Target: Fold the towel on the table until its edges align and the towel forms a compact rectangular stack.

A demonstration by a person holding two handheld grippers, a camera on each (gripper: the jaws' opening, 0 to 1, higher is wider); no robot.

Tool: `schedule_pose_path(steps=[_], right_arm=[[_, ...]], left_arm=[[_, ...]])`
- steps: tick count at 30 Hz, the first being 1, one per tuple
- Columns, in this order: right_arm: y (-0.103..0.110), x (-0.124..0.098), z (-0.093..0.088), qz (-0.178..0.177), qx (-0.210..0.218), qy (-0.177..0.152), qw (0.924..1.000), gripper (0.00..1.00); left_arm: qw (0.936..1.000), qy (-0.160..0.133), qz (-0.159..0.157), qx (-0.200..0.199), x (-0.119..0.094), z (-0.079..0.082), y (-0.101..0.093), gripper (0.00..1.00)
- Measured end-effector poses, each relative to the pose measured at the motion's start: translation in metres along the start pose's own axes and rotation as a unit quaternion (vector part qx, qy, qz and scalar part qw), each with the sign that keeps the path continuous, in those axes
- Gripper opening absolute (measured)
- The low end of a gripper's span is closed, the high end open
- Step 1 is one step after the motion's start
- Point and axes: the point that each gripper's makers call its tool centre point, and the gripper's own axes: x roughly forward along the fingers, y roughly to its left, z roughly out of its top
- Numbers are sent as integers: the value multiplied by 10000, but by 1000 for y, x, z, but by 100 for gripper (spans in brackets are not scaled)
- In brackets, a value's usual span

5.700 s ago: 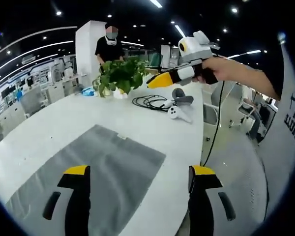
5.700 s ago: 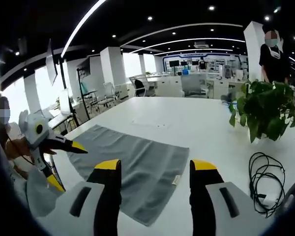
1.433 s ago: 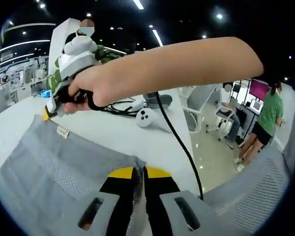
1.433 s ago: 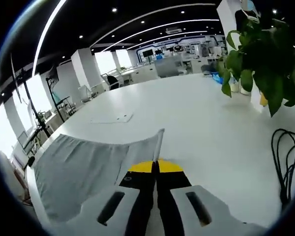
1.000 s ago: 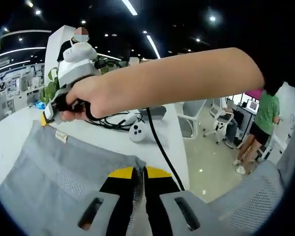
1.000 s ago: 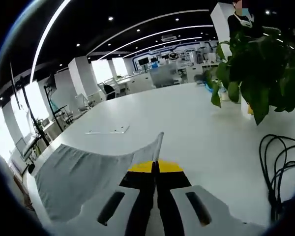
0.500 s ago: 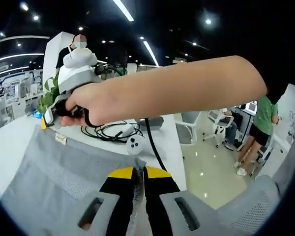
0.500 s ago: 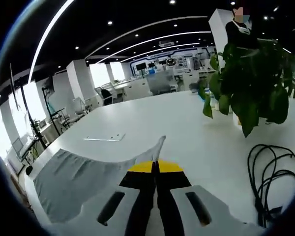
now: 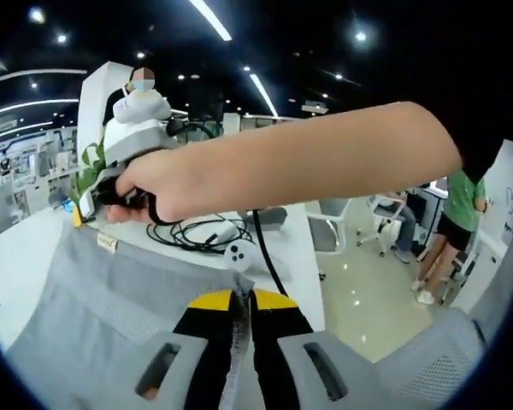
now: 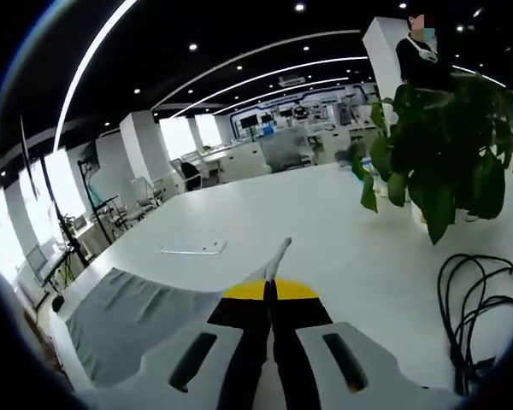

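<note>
Towel [image 9: 111, 295] grey, lifted off the white table [image 10: 325, 213] along one edge, both corners pinched. Left gripper [image 9: 243, 299] jaws closed tight on a corner, cloth visible between the yellow tips. Right gripper [image 10: 271, 290] likewise clamped on the other corner, a small peak of fabric sticking up past the tips. In the left gripper view the right gripper [image 9: 98, 192] sits at the far corner with the person's hand [image 9: 158, 184] wrapped on it, forearm crossing the frame; small tag [image 9: 108, 243] on the towel just beside it.

Progress: early, looks like the first fold. Held edge is up, rest of the cloth sags down toward the table in the right gripper view [image 10: 137, 320]. No fold laid flat yet, no stack. Left to do: carry the held edge over to the opposite edge, line up, release, then likely fold again to get compact.

Room: wide bare tabletop ahead of the right gripper, good for laying over. Black cable [image 10: 479, 299] and potted plant [image 10: 445, 162] to one side, apart from the towel but worth avoiding. White controller [image 9: 244, 254] and cable loops near the table edge [image 9: 312, 282], fairly near the left-held corner; floor drops off just past it.
</note>
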Motion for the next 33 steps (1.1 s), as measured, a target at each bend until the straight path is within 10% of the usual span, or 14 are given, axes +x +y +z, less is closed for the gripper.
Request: schedule_pose_path(steps=[33], right_arm=[[86,-1,60,708,-33,-310,9970,0]], left_arm=[[9973,-598,416,33,-85,41,19,7]])
